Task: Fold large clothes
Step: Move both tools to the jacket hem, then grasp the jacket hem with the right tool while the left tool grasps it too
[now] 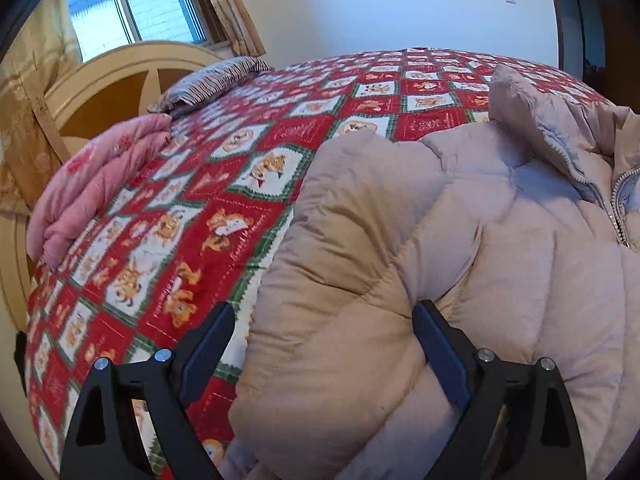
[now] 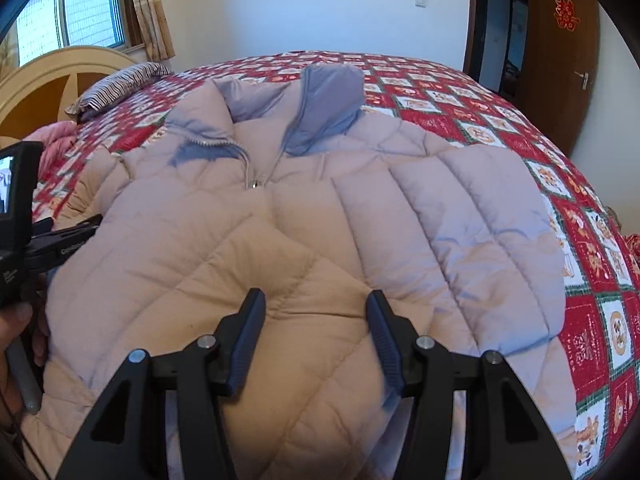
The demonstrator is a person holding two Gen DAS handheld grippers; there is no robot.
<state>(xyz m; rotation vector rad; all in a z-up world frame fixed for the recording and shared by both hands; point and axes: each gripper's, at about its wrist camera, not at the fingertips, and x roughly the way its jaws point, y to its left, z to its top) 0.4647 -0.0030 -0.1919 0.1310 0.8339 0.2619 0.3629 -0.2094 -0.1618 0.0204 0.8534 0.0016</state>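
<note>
Red patchwork bedspread [image 2: 592,312] with cartoon bears fills both views; its lettering is too small to read. Across the centre lies a beige quilted puffer jacket [image 2: 304,216]. Both the left gripper [image 1: 324,344] and right gripper [image 2: 316,324] have fingers apart above it. Upper right, a red paper character [image 2: 566,14] marks the door.

Matt quilted cloth jacket [image 2: 304,216] with metal zip [image 2: 256,178] on printed cloth bedspread [image 1: 224,184]; wooden headboard [image 1: 120,80].

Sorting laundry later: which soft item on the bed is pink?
The folded pink quilt beside the headboard; the pillow is striped, the puffer jacket beige.
</note>
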